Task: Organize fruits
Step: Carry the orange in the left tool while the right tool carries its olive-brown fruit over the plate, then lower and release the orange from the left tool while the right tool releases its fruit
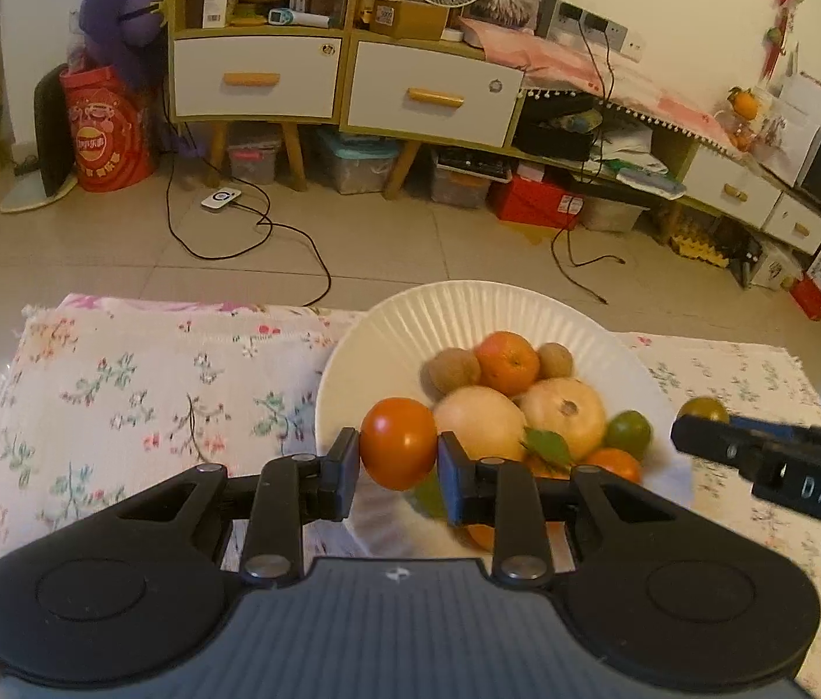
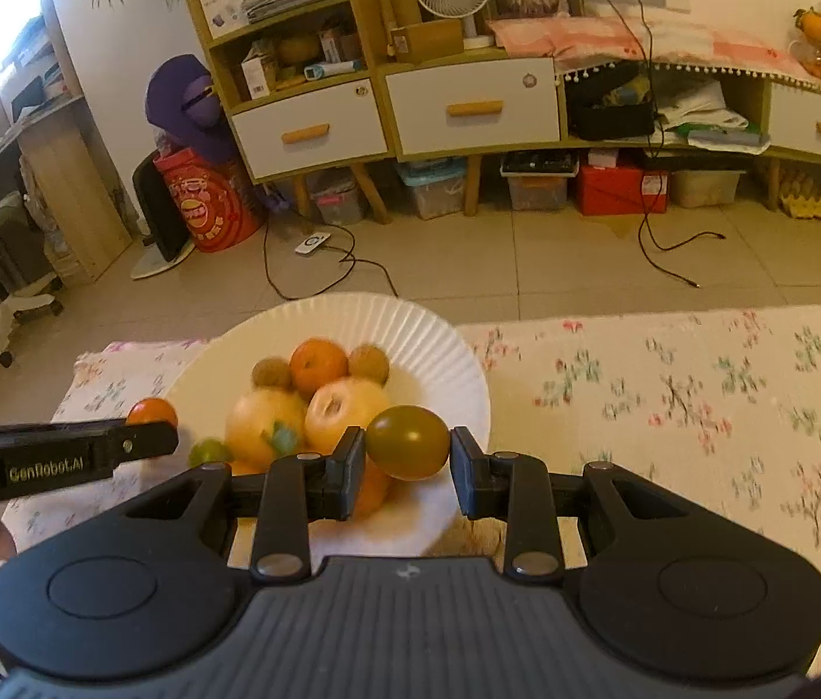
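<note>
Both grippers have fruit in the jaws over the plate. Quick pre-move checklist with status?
1. Left gripper shut on the orange tomato, pads on both its sides: ok.
2. Right gripper shut on the greenish-brown tomato, gripped on both sides: ok.
3. Grippers apart from each other, one on each side of the white plate: ok.
4. Plate rests fully on the floral cloth: cannot tell, its near edge is hidden behind the grippers.
5. Fruit pile on the plate stays put: ok, nothing off the rim.
6. Bare cloth for setting fruit down, to the right of the plate: ok.
</note>
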Action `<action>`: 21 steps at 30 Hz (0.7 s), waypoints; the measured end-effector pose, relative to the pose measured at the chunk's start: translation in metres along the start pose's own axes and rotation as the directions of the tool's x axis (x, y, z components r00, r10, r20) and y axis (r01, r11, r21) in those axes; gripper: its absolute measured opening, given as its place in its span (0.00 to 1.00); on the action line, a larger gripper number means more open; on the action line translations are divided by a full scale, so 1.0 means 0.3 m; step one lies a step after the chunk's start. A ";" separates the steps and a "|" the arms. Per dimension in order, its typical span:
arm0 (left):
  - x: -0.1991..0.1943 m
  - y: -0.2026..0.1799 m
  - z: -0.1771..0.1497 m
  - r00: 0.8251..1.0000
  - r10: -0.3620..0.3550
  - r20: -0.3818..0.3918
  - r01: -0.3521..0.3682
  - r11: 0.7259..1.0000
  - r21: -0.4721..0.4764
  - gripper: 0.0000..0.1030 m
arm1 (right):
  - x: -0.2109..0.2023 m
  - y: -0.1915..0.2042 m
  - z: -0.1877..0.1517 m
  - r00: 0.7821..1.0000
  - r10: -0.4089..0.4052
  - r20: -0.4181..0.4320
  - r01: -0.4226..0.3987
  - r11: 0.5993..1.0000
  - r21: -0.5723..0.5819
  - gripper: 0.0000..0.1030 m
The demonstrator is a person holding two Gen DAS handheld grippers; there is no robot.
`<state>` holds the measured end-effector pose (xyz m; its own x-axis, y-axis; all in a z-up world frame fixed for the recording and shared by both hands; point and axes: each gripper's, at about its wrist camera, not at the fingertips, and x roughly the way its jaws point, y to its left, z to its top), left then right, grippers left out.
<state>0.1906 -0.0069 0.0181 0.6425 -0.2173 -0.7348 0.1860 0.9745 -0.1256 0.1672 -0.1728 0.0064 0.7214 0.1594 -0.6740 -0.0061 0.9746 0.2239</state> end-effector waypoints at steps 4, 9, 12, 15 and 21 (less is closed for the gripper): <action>0.033 0.010 0.030 1.000 0.004 0.002 -0.004 1.000 0.002 0.06 | 0.053 -0.001 0.025 1.000 -0.005 -0.003 0.005 1.000 -0.017 0.27; 0.065 0.013 0.052 1.000 0.003 -0.012 -0.003 1.000 0.009 0.06 | 0.092 -0.006 0.044 1.000 -0.011 -0.004 0.011 1.000 -0.021 0.27; 0.073 0.007 0.052 1.000 -0.010 -0.019 0.011 1.000 0.016 0.06 | 0.113 -0.007 0.054 1.000 -0.015 -0.009 0.015 1.000 -0.024 0.27; 0.076 -0.002 0.051 1.000 -0.017 -0.023 0.018 1.000 0.025 0.07 | 0.128 -0.005 0.054 1.000 -0.016 -0.018 0.016 0.999 -0.029 0.27; 0.085 -0.001 0.064 0.999 -0.022 -0.024 0.023 0.999 0.026 0.07 | 0.147 0.006 0.052 0.999 -0.013 -0.029 0.012 0.999 -0.039 0.28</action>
<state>0.2211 -0.0138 0.0121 0.6201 -0.2373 -0.7478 0.2199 0.9675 -0.1247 0.2099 -0.1665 -0.0119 0.7007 0.1508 -0.6973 -0.0246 0.9819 0.1877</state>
